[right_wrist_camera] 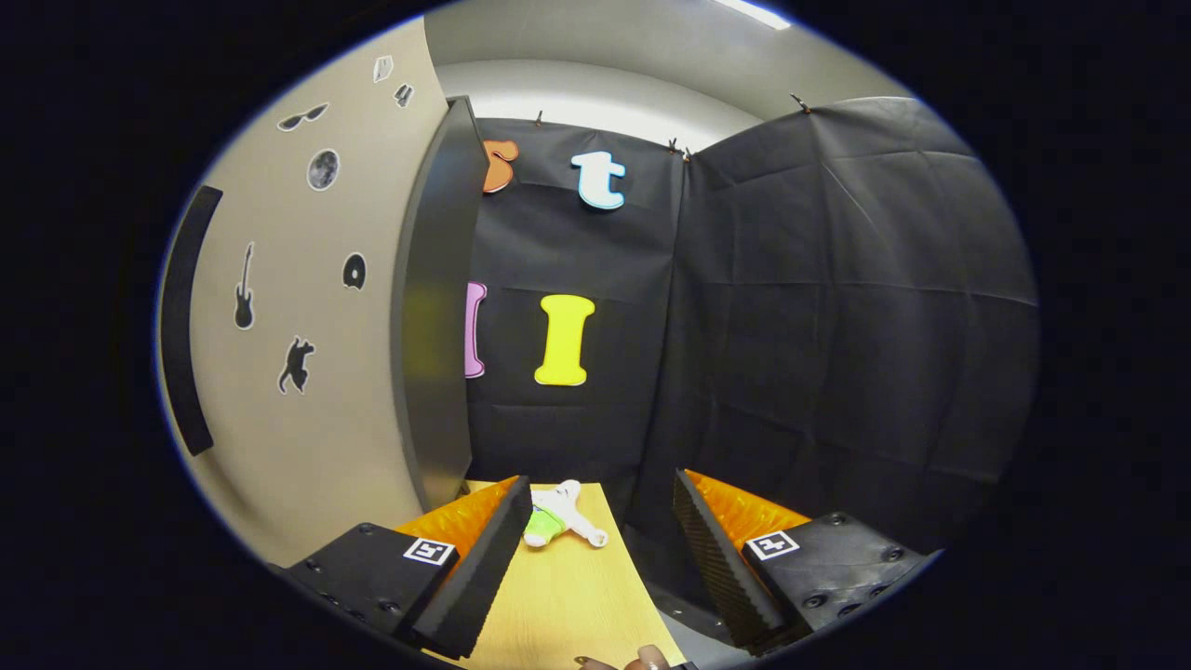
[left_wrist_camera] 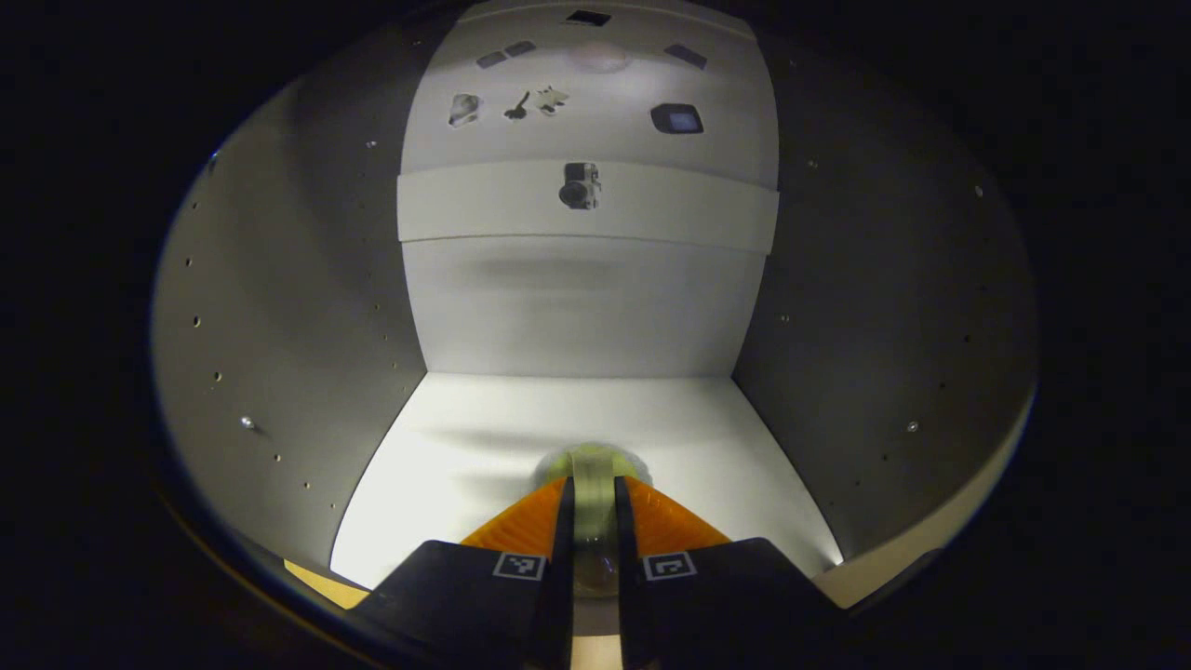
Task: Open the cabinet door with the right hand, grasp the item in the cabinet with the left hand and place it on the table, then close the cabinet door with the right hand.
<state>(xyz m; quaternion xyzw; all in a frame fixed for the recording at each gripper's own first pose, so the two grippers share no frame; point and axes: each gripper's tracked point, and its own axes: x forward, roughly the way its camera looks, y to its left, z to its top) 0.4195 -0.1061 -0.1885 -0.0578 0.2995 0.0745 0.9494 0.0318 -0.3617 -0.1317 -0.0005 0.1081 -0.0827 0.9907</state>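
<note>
In the left gripper view I look into the pale cabinet (left_wrist_camera: 577,307), at its back wall and its white floor (left_wrist_camera: 484,437). My left gripper (left_wrist_camera: 593,498) is inside, low over that floor, with its fingers drawn close on a small round translucent greenish item (left_wrist_camera: 592,462). Both fingers press its sides, and its lower part is hidden between them. In the right gripper view my right gripper (right_wrist_camera: 595,507) stands open and holds nothing. Left of it is the beige cabinet door (right_wrist_camera: 307,391) with a long black handle (right_wrist_camera: 184,316).
A dark grey panel (right_wrist_camera: 433,307) stands edge-on right of the door. Beyond the right fingers lies the wooden table (right_wrist_camera: 558,596) with a small white and green toy (right_wrist_camera: 556,519). A person's fingertips (right_wrist_camera: 642,659) show at the bottom edge. Stickers dot the cabinet's back wall.
</note>
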